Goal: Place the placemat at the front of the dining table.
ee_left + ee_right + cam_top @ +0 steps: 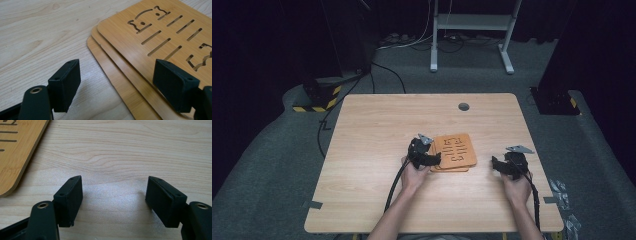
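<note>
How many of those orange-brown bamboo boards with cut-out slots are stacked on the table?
3, stacked and fanned out: the top slotted bamboo board, the middle board's edge peeking beneath it, and the bottom board's edge lowest, against the wooden table. More could be hidden underneath.

boards (455, 151): orange-brown bamboo, slot and figure cutouts | table (377, 130): pale wood grain | claws: black | floor (272, 150): grey carpet

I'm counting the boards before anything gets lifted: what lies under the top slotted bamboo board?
Under the top bamboo board, two more board edges peek out, stacked and slightly offset on the table. Their faces are covered, so cut-outs there can't be seen.
</note>
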A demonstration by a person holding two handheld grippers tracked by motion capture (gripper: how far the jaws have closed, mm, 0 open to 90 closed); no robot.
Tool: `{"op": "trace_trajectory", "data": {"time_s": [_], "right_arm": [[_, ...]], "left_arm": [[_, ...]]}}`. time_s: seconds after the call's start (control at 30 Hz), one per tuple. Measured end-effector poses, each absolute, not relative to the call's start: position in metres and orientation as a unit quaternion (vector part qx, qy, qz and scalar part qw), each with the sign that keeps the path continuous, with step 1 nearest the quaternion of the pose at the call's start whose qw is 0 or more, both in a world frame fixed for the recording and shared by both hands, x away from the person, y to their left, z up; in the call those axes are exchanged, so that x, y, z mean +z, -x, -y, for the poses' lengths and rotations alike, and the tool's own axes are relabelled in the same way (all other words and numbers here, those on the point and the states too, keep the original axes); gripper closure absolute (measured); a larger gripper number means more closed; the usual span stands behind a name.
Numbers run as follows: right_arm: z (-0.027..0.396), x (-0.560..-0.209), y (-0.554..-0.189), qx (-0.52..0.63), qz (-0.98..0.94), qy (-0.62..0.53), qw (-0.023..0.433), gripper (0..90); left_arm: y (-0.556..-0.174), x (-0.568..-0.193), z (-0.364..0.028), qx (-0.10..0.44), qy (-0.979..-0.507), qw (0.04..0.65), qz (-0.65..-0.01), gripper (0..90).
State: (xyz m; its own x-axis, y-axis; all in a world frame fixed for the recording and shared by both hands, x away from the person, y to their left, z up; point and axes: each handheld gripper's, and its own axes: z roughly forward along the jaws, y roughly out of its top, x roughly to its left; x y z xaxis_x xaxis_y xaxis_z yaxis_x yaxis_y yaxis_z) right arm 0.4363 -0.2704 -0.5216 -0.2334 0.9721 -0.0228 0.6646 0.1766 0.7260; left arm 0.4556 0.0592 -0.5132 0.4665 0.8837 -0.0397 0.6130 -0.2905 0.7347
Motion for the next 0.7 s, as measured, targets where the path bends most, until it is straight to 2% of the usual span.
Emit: {"op": "trace_trajectory", "data": {"time_s": [0.47,0.7], "right_arm": [[0.2701,-0.5223,-0.4365,0.305,-0.722,-0.565,0.257,29.9],[0.2701,-0.522,-0.4364,0.305,-0.723,-0.565,0.256,29.9]], "left_arm": [[-0.4545,-0.511,-0.0665,0.197,-0.778,0.347,-0.485,22.0],[-0.4536,-0.5154,-0.0575,0.194,-0.786,0.343,-0.477,21.4]]}}
